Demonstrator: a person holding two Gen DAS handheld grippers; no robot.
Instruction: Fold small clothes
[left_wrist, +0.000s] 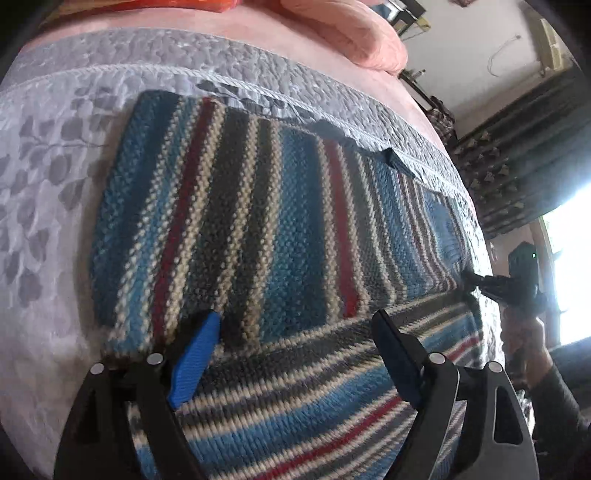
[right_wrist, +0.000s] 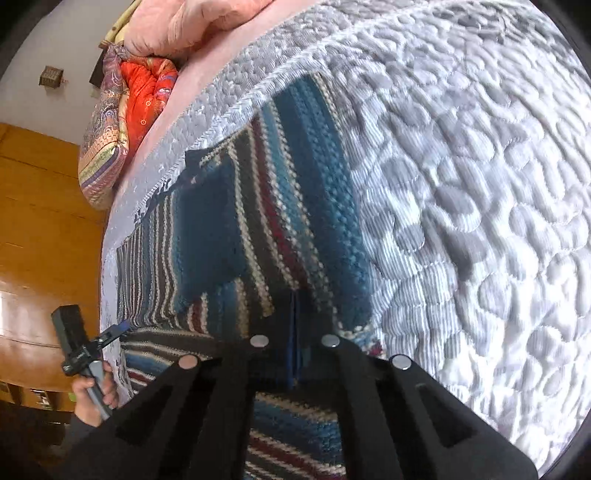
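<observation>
left gripper (left_wrist: 295, 332) gapes over the striped sweater (left_wrist: 236, 206); right gripper (right_wrist: 294, 341) pinches it.

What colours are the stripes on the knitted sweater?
Blue, red, grey and cream stripes on the knitted sweater, clearest in the left wrist view.

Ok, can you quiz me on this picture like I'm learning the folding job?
1. True or false: the left tool is wide open above the striped sweater.
2. What does the sweater lie on? A: a wooden floor. B: a grey quilted bedspread. C: a chair.
3. Fill the gap: the right tool is ____ on the sweater's edge.

Key: 1 true. 2 B. 3 shut.
</observation>
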